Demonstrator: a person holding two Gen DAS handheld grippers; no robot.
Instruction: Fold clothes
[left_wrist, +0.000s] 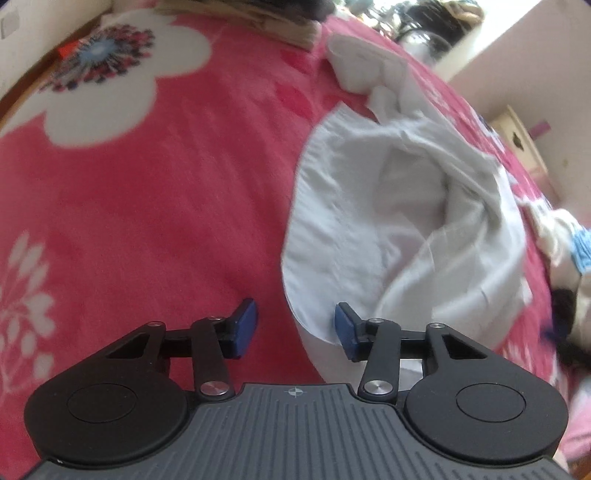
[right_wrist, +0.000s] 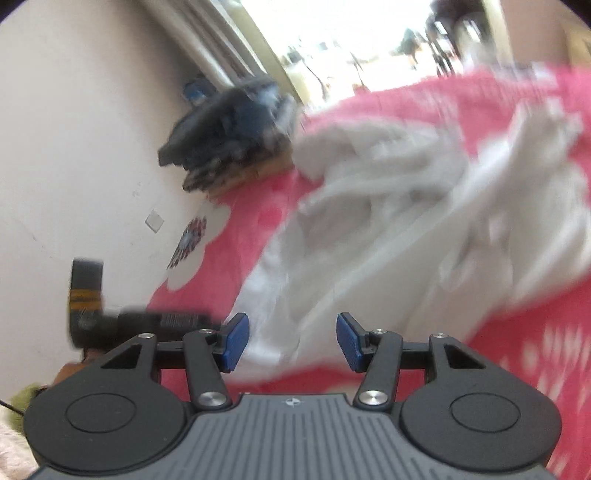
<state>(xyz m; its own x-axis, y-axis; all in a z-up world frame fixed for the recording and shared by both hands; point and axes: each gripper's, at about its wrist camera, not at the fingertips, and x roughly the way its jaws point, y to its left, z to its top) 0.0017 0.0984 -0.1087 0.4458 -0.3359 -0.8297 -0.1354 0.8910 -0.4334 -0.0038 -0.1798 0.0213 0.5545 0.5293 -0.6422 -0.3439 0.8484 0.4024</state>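
A crumpled white garment (left_wrist: 399, 221) lies on the pink flowered blanket (left_wrist: 166, 206). In the left wrist view my left gripper (left_wrist: 295, 330) hangs over the garment's near edge. Its blue pads (left_wrist: 245, 325) stand apart, and the cloth edge lies by the right pad without being pinched. The right wrist view is blurred. There my right gripper (right_wrist: 292, 341) is open above the same white garment (right_wrist: 388, 229), whose lower hem lies below the gap between the pads (right_wrist: 236, 339). Nothing is held by either gripper.
A stack of folded dark and tan clothes (right_wrist: 229, 136) sits at the blanket's far end by the wall, with a small folded white piece (left_wrist: 354, 62) near it. More loose clothing (left_wrist: 569, 251) lies at the right edge. A black device with orange bands (right_wrist: 86, 291) is at the bedside.
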